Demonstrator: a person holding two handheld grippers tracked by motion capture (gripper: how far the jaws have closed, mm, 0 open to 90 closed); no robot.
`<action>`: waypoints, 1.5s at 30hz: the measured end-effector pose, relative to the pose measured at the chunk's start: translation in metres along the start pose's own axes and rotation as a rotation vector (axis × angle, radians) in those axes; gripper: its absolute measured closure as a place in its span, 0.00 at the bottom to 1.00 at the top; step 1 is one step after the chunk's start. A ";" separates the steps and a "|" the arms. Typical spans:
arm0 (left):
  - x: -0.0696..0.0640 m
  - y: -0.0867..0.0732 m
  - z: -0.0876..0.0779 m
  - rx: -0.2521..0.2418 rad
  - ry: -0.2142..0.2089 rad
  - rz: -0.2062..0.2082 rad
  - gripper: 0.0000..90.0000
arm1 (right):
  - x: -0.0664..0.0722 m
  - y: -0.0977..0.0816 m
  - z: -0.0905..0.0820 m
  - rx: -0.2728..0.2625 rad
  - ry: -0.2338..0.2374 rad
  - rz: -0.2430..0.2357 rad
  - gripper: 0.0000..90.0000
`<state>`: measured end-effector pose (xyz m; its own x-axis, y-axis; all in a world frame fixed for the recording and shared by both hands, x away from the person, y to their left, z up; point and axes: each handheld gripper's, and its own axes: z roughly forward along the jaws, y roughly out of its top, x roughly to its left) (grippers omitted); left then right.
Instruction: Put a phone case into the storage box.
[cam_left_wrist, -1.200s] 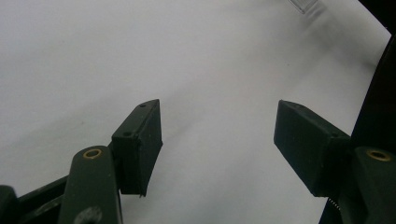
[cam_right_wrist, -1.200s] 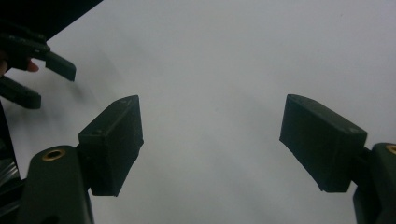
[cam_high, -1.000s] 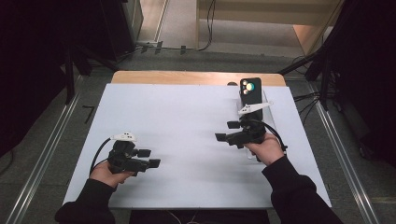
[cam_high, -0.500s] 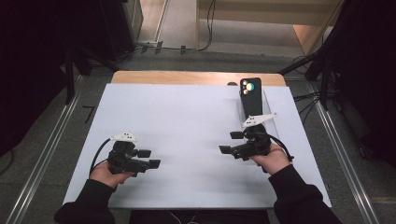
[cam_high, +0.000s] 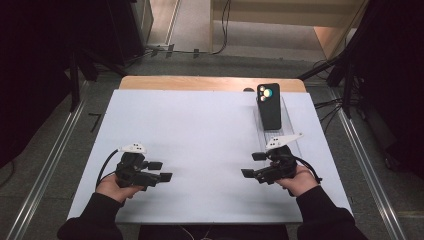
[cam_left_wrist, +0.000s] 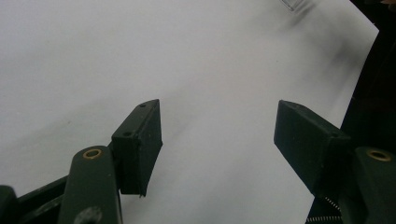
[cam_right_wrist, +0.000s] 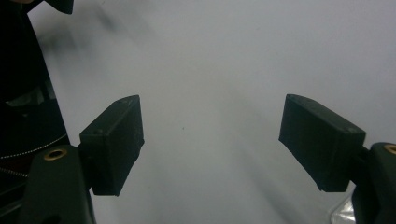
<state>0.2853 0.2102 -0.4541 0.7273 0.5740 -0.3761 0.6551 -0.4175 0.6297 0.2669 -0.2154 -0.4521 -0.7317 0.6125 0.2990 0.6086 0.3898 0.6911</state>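
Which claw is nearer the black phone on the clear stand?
Right. The right claw sits just in front of the phone; the left claw is far across the white board.

Both forearms reach in low, left gripper and right gripper apparently empty, jaws apart, pointing inward.

The right gripper has its 2 black jaws standing wide apart, nothing between them, over the bare white table, with blurred dark shapes at upper left.

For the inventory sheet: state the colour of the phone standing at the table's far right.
Black, with pale camera lenses at its top; the phone shows best in the high view.
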 end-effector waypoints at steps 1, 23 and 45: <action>0.000 0.000 0.000 -0.001 0.000 0.001 0.36 | 0.000 -0.002 -0.001 0.002 0.006 0.006 0.22; -0.002 -0.004 -0.003 0.002 -0.006 0.012 0.36 | -0.002 -0.037 -0.012 0.033 0.009 0.016 0.22; -0.001 -0.004 -0.002 0.004 -0.009 0.011 0.36 | -0.011 -0.044 -0.016 0.052 -0.014 0.033 0.22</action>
<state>0.2815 0.2129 -0.4554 0.7360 0.5631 -0.3757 0.6483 -0.4266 0.6306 0.2433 -0.2499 -0.4754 -0.7066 0.6351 0.3120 0.6481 0.4039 0.6456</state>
